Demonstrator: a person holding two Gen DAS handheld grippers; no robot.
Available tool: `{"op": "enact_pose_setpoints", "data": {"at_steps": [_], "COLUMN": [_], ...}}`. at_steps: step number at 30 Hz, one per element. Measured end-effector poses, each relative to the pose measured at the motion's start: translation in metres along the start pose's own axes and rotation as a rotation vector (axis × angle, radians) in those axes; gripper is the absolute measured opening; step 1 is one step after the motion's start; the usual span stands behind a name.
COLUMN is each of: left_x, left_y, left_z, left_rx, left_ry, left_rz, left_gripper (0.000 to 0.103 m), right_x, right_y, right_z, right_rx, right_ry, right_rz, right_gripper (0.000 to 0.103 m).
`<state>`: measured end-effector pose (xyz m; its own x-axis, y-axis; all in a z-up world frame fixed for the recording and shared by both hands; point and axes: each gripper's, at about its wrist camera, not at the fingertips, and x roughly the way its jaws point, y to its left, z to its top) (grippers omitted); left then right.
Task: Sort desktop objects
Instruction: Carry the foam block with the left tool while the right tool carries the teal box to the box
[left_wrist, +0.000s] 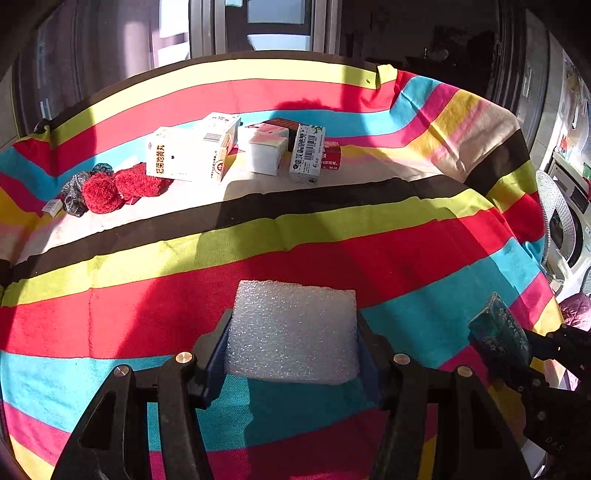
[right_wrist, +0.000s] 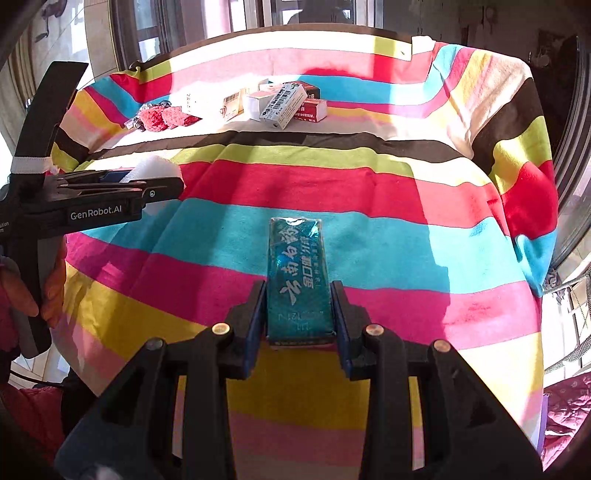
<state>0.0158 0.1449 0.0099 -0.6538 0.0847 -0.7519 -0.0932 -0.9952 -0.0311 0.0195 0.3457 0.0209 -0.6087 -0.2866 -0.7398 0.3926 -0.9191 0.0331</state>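
My left gripper (left_wrist: 293, 339) is shut on a white foam block (left_wrist: 293, 328), held above the striped cloth (left_wrist: 332, 236). It also shows in the right wrist view (right_wrist: 155, 181), at the left, with the foam block (right_wrist: 153, 168). My right gripper (right_wrist: 299, 310) is shut on a teal box (right_wrist: 298, 277) with white characters. That teal box (left_wrist: 498, 328) and the right gripper (left_wrist: 517, 354) show at the right edge of the left wrist view. At the far side lie several medicine boxes (left_wrist: 192, 155) in a cluster and red pom-poms (left_wrist: 118, 188).
A dark crumpled wrapper (left_wrist: 75, 192) and a small white tag (left_wrist: 51, 207) lie left of the pom-poms. The cloth drapes over the table's far and right edges. A washing machine (left_wrist: 569, 221) stands to the right. Windows are behind the table.
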Motion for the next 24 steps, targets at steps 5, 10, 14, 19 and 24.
{"op": "enact_pose_setpoints", "data": {"at_steps": [5,10,14,19,24], "left_x": [-0.012,-0.021,-0.031,-0.042,-0.053], "left_y": [-0.019,-0.043,-0.062,-0.086,-0.125], "left_z": [-0.006,-0.014,-0.019,-0.024,-0.031], "left_rx": [0.050,0.113,0.163,0.232,0.348], "left_ry": [-0.009,-0.012,-0.023,-0.031,-0.047], "left_rz": [-0.012,-0.034,-0.049,-0.084,-0.128], "left_gripper": [0.059,0.059,0.059,0.059,0.059], "right_x": [-0.015,-0.031,-0.045,-0.063,-0.086], "right_y": [-0.005,-0.014,-0.020,-0.031,-0.050], "right_z": [-0.018,-0.034,-0.043,-0.056,-0.079], "right_rx": [0.025,0.057,0.080,0.120,0.180], "right_ry": [-0.005,-0.016,-0.033,-0.061,-0.074], "right_rz": [-0.014,-0.030,-0.049,-0.077,-0.122], "right_gripper": [0.037,0.037,0.037,0.037,0.037]}}
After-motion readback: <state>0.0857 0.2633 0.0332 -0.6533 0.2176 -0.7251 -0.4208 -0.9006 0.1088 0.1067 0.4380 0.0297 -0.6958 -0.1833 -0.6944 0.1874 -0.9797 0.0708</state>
